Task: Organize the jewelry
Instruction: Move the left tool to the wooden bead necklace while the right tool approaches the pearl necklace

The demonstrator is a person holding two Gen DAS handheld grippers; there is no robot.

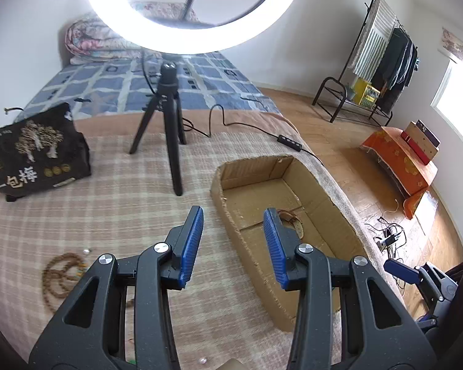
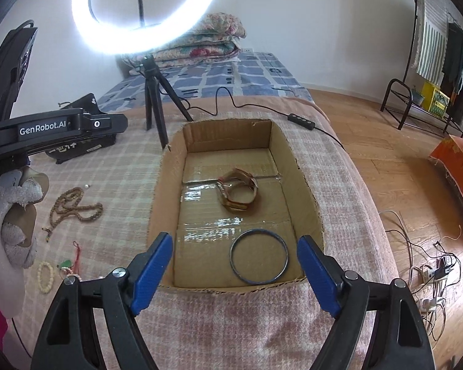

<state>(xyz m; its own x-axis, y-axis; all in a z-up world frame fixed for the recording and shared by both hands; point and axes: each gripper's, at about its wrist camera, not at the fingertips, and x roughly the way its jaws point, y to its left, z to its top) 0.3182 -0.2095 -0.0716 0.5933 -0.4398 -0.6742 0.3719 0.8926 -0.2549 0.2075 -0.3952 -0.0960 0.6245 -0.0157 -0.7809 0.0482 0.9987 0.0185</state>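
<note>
An open cardboard box [image 2: 228,137] lies on the checked blanket. Inside it lie a tan-strapped watch [image 2: 237,192] and a dark thin bangle [image 2: 258,257]. My right gripper [image 2: 235,239] hovers over the box's near end, open, with nothing between its blue pads. My left gripper [image 1: 233,211] stands open and empty above the box's [image 1: 253,172] left wall; its right finger hides part of the watch [image 1: 290,217]. A brown bead necklace [image 1: 61,273] [image 2: 74,205] lies on the blanket left of the box. A white bead bracelet [image 2: 45,276] and a red-corded green pendant [image 2: 66,263] lie nearer.
A ring light on a black tripod [image 1: 166,129] stands behind the box, its cable and switch [image 1: 288,139] trailing right. A black printed bag [image 1: 37,151] sits far left. The bed's edge drops to a wooden floor on the right. A gloved hand [image 2: 15,215] holds the left gripper.
</note>
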